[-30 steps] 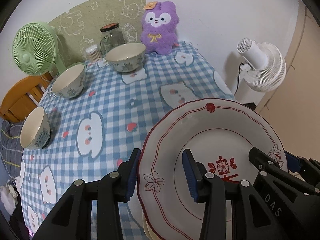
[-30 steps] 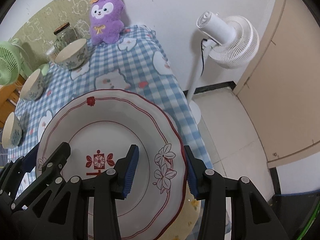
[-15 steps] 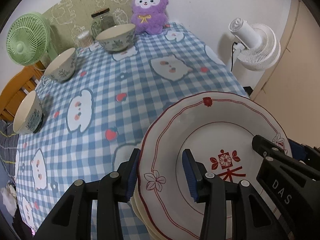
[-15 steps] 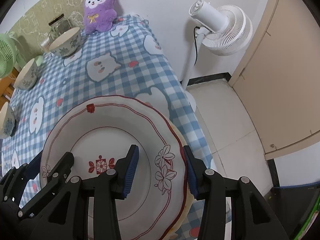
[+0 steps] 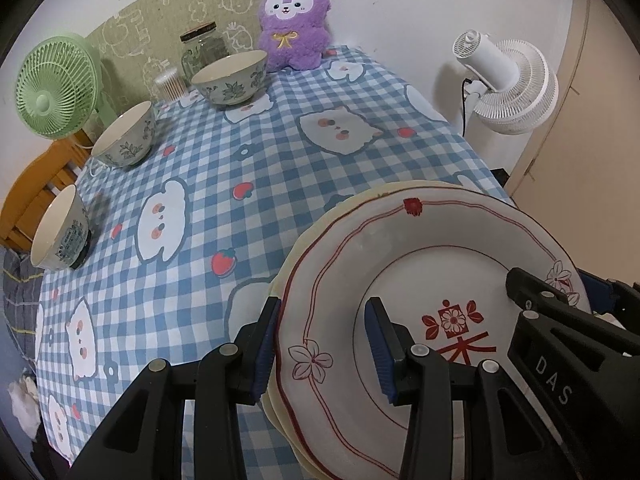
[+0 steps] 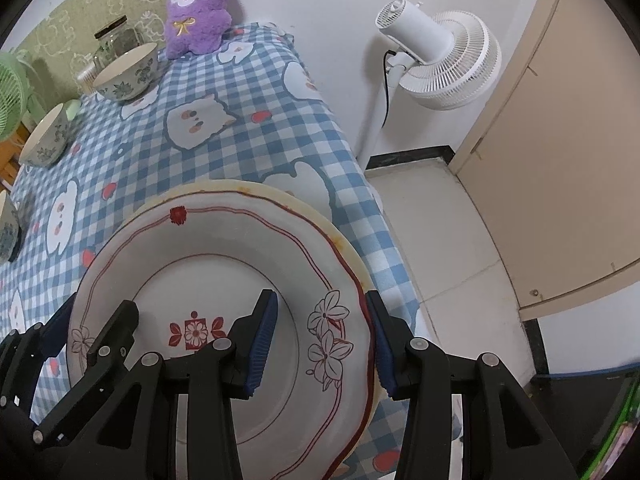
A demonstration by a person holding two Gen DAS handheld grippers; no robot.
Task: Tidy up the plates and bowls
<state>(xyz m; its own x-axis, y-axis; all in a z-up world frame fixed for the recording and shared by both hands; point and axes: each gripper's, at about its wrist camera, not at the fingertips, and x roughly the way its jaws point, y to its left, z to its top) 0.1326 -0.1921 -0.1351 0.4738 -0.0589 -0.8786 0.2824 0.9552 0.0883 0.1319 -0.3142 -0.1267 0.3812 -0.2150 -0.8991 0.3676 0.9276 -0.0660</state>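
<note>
A white plate with red trim and a red flower mark [image 5: 440, 264] [image 6: 224, 248] lies level on top of a stack of cream plates [image 5: 360, 200] [image 6: 280, 200] at the table's near right corner. My left gripper [image 5: 323, 308] is shut on its left rim, one finger outside the rim and one over the well. My right gripper [image 6: 321, 298] is shut on the right rim by the flower print. Three leaf-patterned bowls stand apart along the left and far side: a far bowl [image 5: 230, 76], a middle bowl [image 5: 124, 136] and a near bowl [image 5: 60, 232].
A purple plush [image 5: 294, 20], a glass jar [image 5: 202, 50] and a small swab pot [image 5: 170, 84] line the far edge. A green fan [image 5: 56, 86] and a wooden chair [image 5: 32, 200] stand on the left. A white floor fan [image 6: 436, 60] and a beige door [image 6: 560, 160] are right of the table.
Both grippers came down and slightly toward me with the red-trimmed plate. The cream stack under it now shows more rim all round.
</note>
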